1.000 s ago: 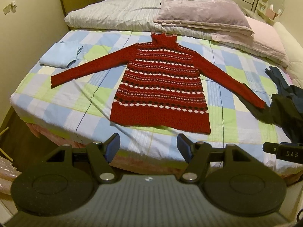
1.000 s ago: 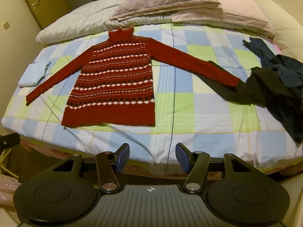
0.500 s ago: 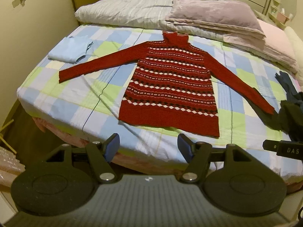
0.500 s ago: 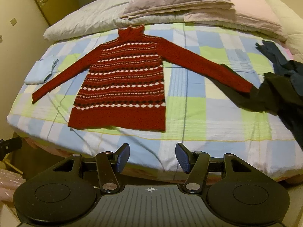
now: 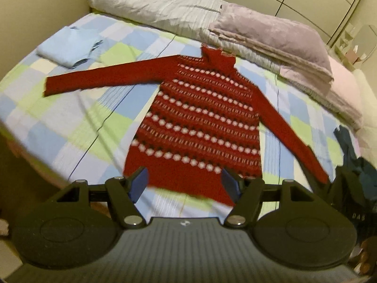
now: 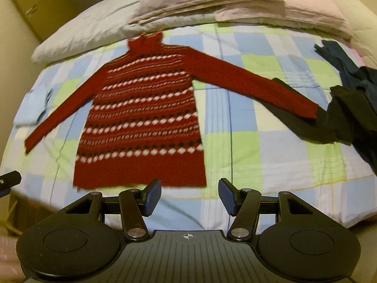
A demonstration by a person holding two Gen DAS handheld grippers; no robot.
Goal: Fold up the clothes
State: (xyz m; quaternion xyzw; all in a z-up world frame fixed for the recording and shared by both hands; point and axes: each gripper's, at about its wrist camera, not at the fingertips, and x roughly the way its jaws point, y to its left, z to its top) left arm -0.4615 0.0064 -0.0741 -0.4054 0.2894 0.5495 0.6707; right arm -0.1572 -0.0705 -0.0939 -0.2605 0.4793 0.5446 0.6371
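A red turtleneck sweater with white and dark patterned stripes lies flat on the checked bedspread, both sleeves spread out. My left gripper is open, hovering just above the sweater's bottom hem. In the right wrist view the same sweater fills the middle left. My right gripper is open too, near the hem's right corner, with nothing between its fingers. Both views are blurred by motion.
A folded light-blue garment rests at the bed's left. Dark clothes are piled at the right, touching the sweater's right cuff. Pillows and folded quilts line the head of the bed. A wall stands left of the bed.
Both grippers have moved forward and closer to the bed; the sweater's hem now sits right at their fingertips. Both stay open. The clothes have not moved.
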